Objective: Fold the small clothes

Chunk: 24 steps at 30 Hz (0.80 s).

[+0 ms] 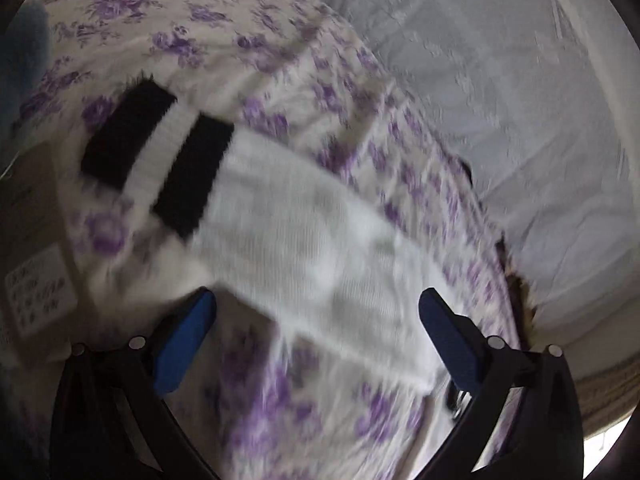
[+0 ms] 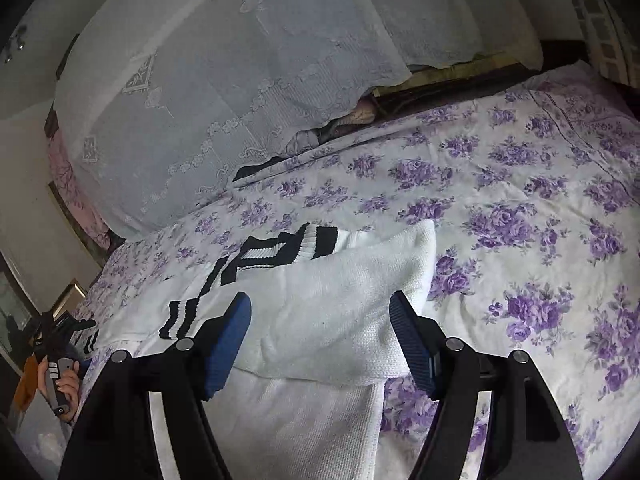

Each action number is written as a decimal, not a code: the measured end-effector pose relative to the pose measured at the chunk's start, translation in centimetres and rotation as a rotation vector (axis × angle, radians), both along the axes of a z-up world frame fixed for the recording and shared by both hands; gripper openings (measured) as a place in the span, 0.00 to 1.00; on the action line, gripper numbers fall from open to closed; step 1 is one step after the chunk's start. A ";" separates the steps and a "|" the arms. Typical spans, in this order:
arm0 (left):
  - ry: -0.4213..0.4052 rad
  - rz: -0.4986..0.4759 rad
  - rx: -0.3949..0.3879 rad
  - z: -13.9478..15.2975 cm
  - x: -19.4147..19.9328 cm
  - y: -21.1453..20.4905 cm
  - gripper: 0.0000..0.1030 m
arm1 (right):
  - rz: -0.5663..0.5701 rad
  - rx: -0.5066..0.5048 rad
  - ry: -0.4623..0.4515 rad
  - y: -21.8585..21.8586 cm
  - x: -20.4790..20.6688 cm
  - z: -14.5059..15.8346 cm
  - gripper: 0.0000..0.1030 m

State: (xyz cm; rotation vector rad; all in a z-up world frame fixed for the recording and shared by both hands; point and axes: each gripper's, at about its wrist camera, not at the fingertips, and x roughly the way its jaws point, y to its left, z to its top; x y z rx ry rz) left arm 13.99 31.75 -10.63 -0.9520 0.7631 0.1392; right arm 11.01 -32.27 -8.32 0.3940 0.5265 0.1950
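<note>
Two grippers hang over a bed, each with blue pads spread wide and nothing pinched between them; no box, basket or other container shows in either view, so the clothes lie straight on the sheet (image 2: 520, 184), which is white with purple roses; the sweater (image 2: 320, 320) is a white knit with black bands at its cuffs and hem, and it lies in the middle of the sheet, partly folded; one white panel is laid across the body at a slant, its upper corner pointing toward the far side of the bed, and a sleeve with two black stripes (image 2: 188, 316) lies to its left; more black-and-white ribbing (image 2: 280, 248) sits bunched behind the folded panel; the right gripper (image 2: 320, 312) stands released just above the fold, its pads apart on either side of the white knit without pressing on it; in the blurred left wrist view the left gripper (image 1: 318, 304) is likewise released over the sweater (image 1: 304, 248), whose two black bands (image 1: 160, 160) lie up and to the left; a lace cover (image 2: 208, 92) drapes over a mound at the back edge of the bed; at the far left of the right wrist view a hand (image 2: 66, 388) grips a grey handle
</note>
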 end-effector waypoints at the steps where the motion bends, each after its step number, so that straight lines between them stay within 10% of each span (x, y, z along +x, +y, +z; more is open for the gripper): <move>1: -0.011 0.011 -0.011 0.0 0.4 0.4 0.95 | -0.005 0.005 0.008 -0.3 0.0 -0.3 0.70; 4: -0.032 0.049 0.013 -0.1 0.8 1.0 0.77 | -0.009 0.027 0.043 -0.4 0.9 -1.3 0.70; 9: 0.002 0.083 0.022 -0.6 0.0 2.3 0.18 | -0.018 0.044 0.063 -0.5 1.2 -1.9 0.70; 17: 0.000 -0.049 0.475 6.1 1.2 -5.1 0.09 | -0.025 0.084 0.110 -1.1 1.8 -2.8 0.70; 24: -0.071 -0.184 0.599 10.4 2.5 -11.7 0.07 | -0.031 0.121 0.123 -1.7 1.8 -3.1 0.70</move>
